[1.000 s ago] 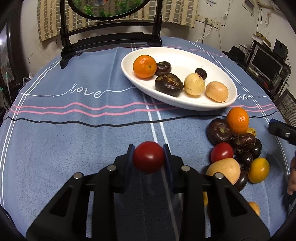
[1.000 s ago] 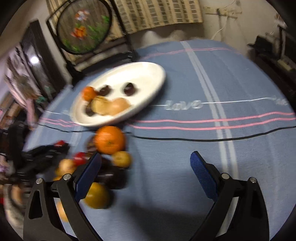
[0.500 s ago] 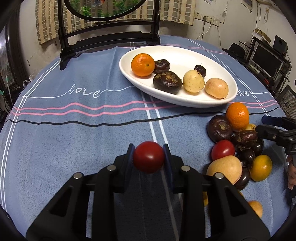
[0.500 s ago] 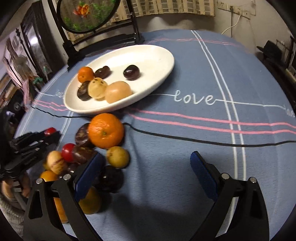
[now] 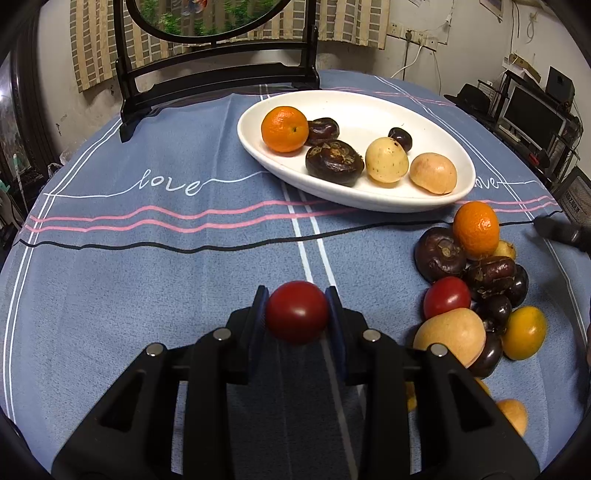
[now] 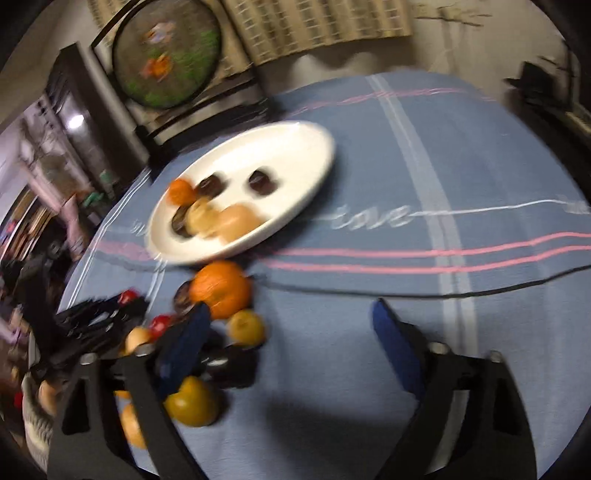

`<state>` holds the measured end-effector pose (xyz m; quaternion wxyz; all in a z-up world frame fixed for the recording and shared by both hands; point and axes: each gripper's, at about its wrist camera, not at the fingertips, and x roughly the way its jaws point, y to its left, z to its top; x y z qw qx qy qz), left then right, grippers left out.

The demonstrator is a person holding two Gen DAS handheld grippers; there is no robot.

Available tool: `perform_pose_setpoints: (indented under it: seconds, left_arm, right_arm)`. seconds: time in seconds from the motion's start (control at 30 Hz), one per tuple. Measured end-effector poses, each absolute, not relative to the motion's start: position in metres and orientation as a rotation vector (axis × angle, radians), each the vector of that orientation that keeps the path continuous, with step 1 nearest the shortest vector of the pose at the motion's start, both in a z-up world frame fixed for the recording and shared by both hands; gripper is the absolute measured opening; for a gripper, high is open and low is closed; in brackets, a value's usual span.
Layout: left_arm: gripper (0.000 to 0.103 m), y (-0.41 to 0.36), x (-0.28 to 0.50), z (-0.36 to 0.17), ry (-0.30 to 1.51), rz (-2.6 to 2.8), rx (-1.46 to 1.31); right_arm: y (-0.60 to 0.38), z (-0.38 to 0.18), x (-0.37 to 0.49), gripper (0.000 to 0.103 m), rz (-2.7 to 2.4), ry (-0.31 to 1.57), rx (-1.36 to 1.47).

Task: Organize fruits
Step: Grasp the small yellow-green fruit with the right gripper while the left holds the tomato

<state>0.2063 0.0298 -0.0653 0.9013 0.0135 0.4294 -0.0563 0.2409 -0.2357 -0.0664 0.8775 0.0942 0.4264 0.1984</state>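
Red glossy tomato (image 5: 297,312) clamped in left gripper (image 5: 297,314); right gripper (image 6: 291,325) jaws closing, empty.

I am in a lived-in room of a home. My table wears a blue tablecloth (image 5: 147,258) with "love" stitched across it, and a white oval dish (image 5: 436,122) of fruit sits toward its far edge. Beyond that edge stand a dark carved stand (image 5: 218,79) with a round painted panel, checked curtains (image 5: 354,18), wall sockets and a monitor (image 5: 532,110) on shelving.
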Motion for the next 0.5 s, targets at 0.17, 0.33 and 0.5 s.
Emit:
perform_pose_setpoints:
  seconds: [0.17,0.33,0.5]
  left_arm:
    - [0.032,0.028,0.206,-0.065,0.888,-0.115,0.031]
    - [0.032,0.028,0.205,-0.065,0.888,-0.115,0.032]
    - [0.032,0.028,0.206,-0.066,0.889,-0.113,0.036]
  right_arm:
    - [-0.221,-0.081,0.247,0.059,0.442,0.957,0.155]
    - [-0.207,-0.078,0.241,0.036,0.477,0.931,0.115]
    - [-0.202,-0.082,0.245,0.035,0.486,0.917,0.109]
